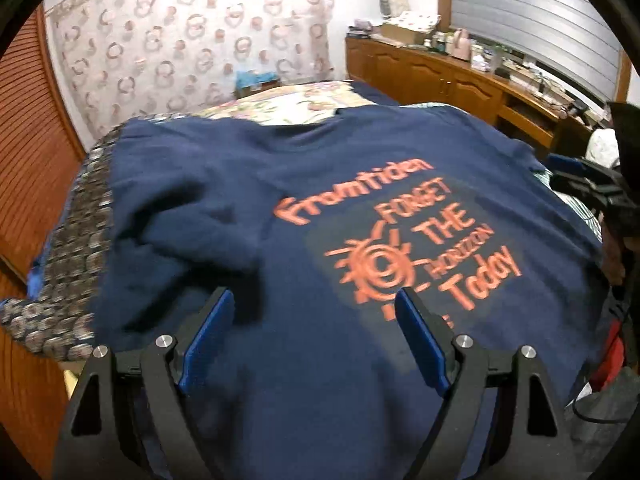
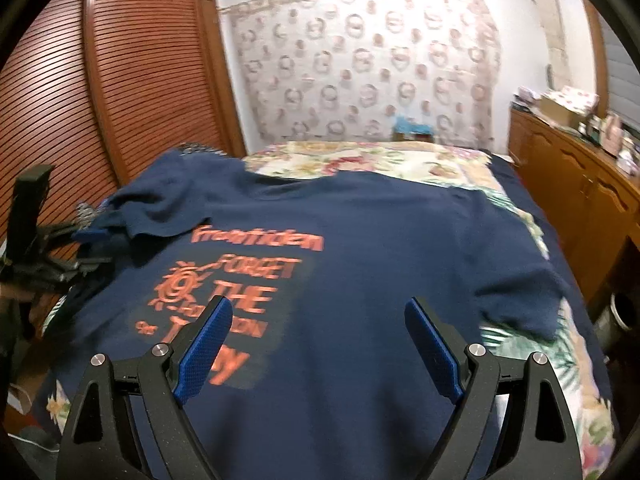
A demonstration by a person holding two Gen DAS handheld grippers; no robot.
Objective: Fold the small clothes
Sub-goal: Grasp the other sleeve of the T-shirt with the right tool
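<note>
A navy T-shirt (image 1: 320, 160) with orange lettering lies spread flat on the bed, print side up. Its left sleeve (image 1: 188, 216) lies folded in over the body in a rumpled heap. My left gripper (image 1: 314, 312) hovers just above the shirt's lower half, jaws wide open, nothing between the blue pads. In the right wrist view the same T-shirt (image 2: 360, 220) fills the middle; the folded sleeve (image 2: 160, 204) is at the left and the other sleeve (image 2: 520, 280) lies out flat at the right. My right gripper (image 2: 318, 320) is open over the hem area, holding nothing.
The bed has a floral cover (image 2: 360, 160) and a scale-patterned blanket (image 1: 72, 248) along its left side. A louvred wooden wardrobe (image 2: 120, 80) stands to the left. A cluttered wooden sideboard (image 1: 460, 76) runs along the right, and a patterned curtain (image 2: 360, 60) hangs behind.
</note>
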